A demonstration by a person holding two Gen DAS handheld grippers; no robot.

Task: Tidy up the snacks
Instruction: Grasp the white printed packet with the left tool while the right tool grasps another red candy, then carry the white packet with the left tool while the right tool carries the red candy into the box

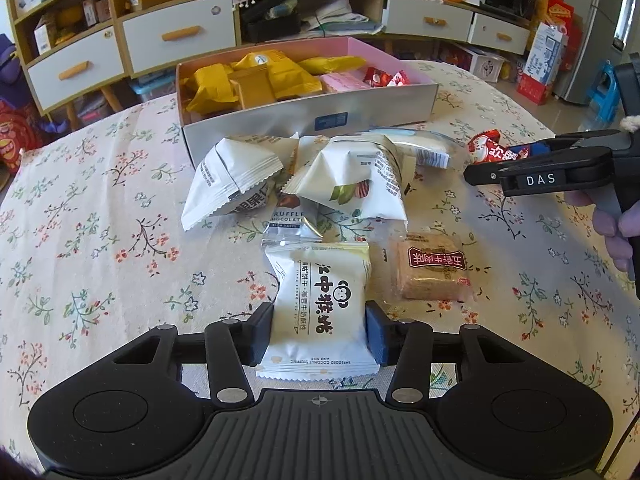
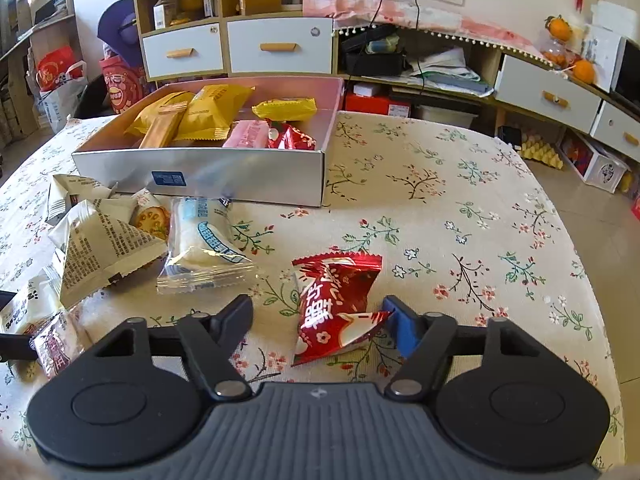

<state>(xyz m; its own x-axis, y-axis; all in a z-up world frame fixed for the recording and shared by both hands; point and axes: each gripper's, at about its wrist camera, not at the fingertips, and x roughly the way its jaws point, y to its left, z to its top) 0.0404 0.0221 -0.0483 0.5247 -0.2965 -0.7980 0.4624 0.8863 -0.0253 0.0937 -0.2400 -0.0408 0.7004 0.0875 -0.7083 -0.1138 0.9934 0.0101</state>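
**snackbot_fan:** So both grippers are going for a snack at once? The left gripper (image 1: 319, 336) sits around the white biscuit packet (image 1: 319, 300), pads pressed on both side edges, so it's clamped on. The packet's long axis runs straight away from the camera toward the box (image 1: 312, 120), crimped end nearest the gripper. Grabbing across the narrow width makes sense, since the wide way wouldn't fit the jaws.

**tablecloth_tom:** Yeah. The right gripper (image 2: 320, 320) is a different story. The red candy wrapper (image 2: 340, 304) lies on the tablecloth (image 2: 460, 200) between the fingers, but they stand apart. The blue pad on the right looks like it just meets the wrapper's crumpled tip, though I can't swear to it from that angle; the left finger is clearly off it. The wrapper's long axis tilts slightly, top end leaning right, toward the box's near corner.

**snackbot_fan:** The box already holds yellow packets (image 2: 212, 112), a pink one and red ones at its right end, so I'd guess sorting by colour. The loose white packets (image 1: 236, 176) lie just in front of the box.
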